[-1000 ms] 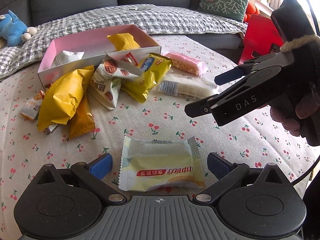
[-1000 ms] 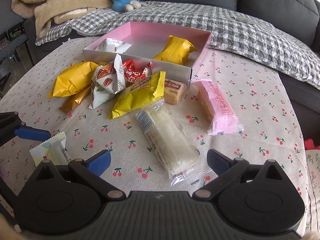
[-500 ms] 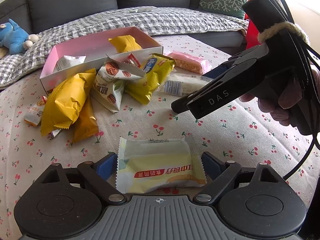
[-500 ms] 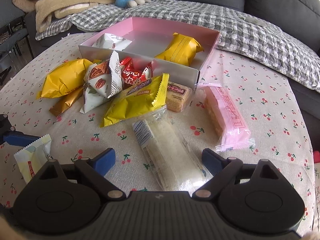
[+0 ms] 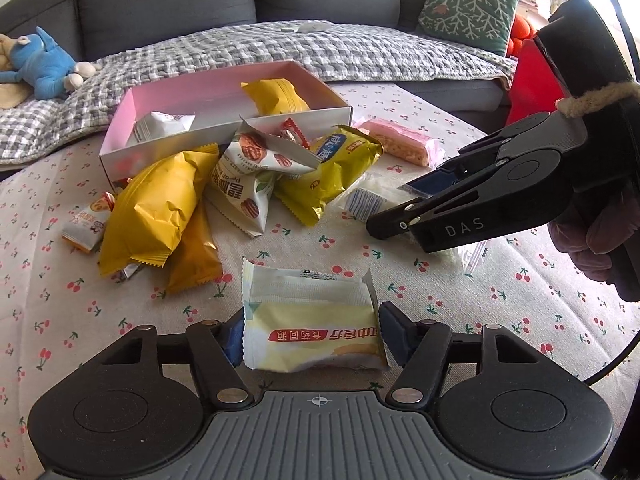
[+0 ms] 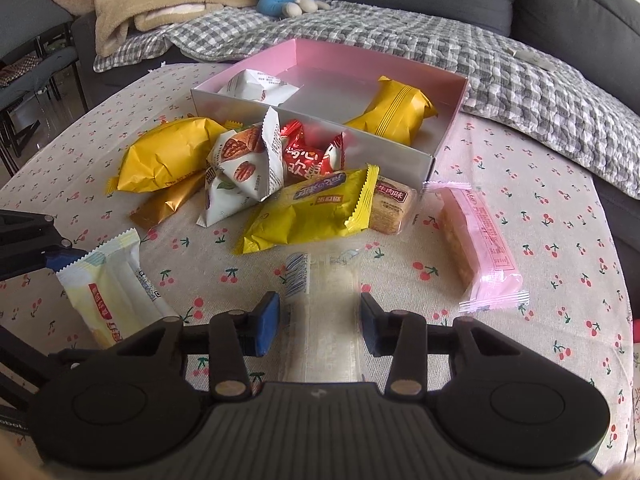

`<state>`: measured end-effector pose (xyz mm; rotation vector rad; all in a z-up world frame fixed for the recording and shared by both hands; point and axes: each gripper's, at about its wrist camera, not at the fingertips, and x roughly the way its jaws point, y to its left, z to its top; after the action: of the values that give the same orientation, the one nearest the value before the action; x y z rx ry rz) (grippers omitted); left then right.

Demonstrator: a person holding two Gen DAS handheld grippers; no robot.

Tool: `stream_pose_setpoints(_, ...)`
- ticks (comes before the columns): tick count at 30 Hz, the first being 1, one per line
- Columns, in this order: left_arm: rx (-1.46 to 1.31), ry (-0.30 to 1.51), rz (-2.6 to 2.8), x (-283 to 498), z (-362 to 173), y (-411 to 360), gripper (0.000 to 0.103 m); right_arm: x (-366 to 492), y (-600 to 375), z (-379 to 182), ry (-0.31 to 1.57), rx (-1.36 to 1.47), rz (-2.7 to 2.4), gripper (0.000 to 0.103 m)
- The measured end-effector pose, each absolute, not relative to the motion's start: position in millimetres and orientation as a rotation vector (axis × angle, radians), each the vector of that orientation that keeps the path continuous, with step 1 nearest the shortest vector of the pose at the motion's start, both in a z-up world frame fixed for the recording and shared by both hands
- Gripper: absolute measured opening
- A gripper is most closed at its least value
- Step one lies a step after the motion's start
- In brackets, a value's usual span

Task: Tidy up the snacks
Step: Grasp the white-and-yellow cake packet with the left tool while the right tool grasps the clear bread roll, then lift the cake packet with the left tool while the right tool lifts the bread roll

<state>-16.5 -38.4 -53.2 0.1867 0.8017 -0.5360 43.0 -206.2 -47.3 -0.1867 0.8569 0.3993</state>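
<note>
A pale yellow snack packet [image 5: 312,320] lies on the cherry-print tablecloth between the blue pads of my left gripper [image 5: 313,336]. Its jaws are closing and the pads press the packet's two sides. A clear-wrapped white snack [image 6: 324,280] lies lengthwise inside my right gripper [image 6: 319,322], whose jaws are closing with both pads against the wrapper. In the left wrist view the right gripper [image 5: 400,212] reaches in from the right. The pink box [image 5: 224,136] at the back holds a yellow packet [image 5: 276,96] and a white packet [image 5: 164,124].
A heap of yellow, gold, white and red snack packets [image 6: 256,168] lies in front of the box. A pink-wrapped bar [image 6: 480,240] lies to the right. Behind the table stands a sofa with a checked blanket [image 5: 320,52] and a blue plush toy [image 5: 48,64].
Both grippers have narrowed from wide open onto their packets. The right gripper has slid forward over the clear-wrapped snack. The pale yellow packet now looks squeezed narrower.
</note>
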Motion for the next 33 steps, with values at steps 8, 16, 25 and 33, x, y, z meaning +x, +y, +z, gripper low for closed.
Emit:
stream_pose_setpoints(8,0.145,0.817,-0.544,-11,-51,-34,0.043,40,-207,-39,0.885,-0.152,0.394,0.022)
stream_pose_setpoints(16,0.14,0.822,-0.547,-8,-50,-33,0.031,36,-213,-35,0.936,-0.111,0.352,0.019)
stream_pose_setpoints(25,0.083,0.832,-0.584,-6,-50,-29,0.037,30,-218,-33,0.976,-0.074,0.338,0.019)
stream_pose_setpoints(33,-0.019,0.826,-0.55,3,-52,-22,0.079,29,-215,-33,0.982,-0.074,0.345,0.019)
